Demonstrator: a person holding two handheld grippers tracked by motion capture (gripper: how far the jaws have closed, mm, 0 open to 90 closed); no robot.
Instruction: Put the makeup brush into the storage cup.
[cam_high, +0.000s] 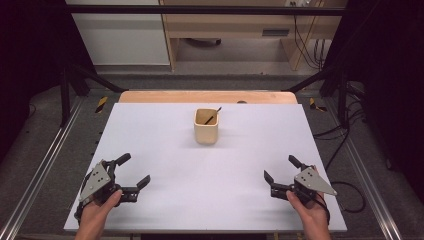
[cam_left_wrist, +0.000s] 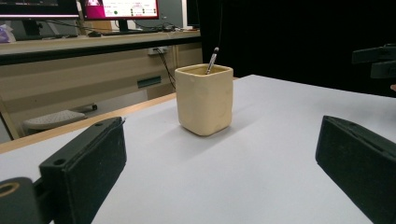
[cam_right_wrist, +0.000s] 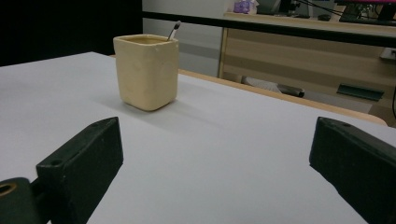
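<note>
A cream square cup (cam_high: 206, 126) stands upright on the white table top (cam_high: 240, 165), toward its far middle, with a thin dark pen (cam_high: 212, 116) leaning inside it. My left gripper (cam_high: 133, 170) rests open at the near left, held by a hand, with nothing between its jaws. My right gripper (cam_high: 281, 168) sits open at the near right, likewise holding nothing. In the left gripper view the cup (cam_left_wrist: 204, 98) stands ahead between the two black jaws, the pen (cam_left_wrist: 212, 60) poking above its rim. The right gripper view has the cup (cam_right_wrist: 146, 71) ahead to the left, well beyond the jaws.
The white sheet lies on a wooden table whose far edge (cam_high: 207, 96) shows behind the cup. Metal frame rails (cam_high: 45, 165) and cables (cam_high: 345, 135) run along both sides. A wooden desk (cam_left_wrist: 93, 65) with monitors stands beyond the table.
</note>
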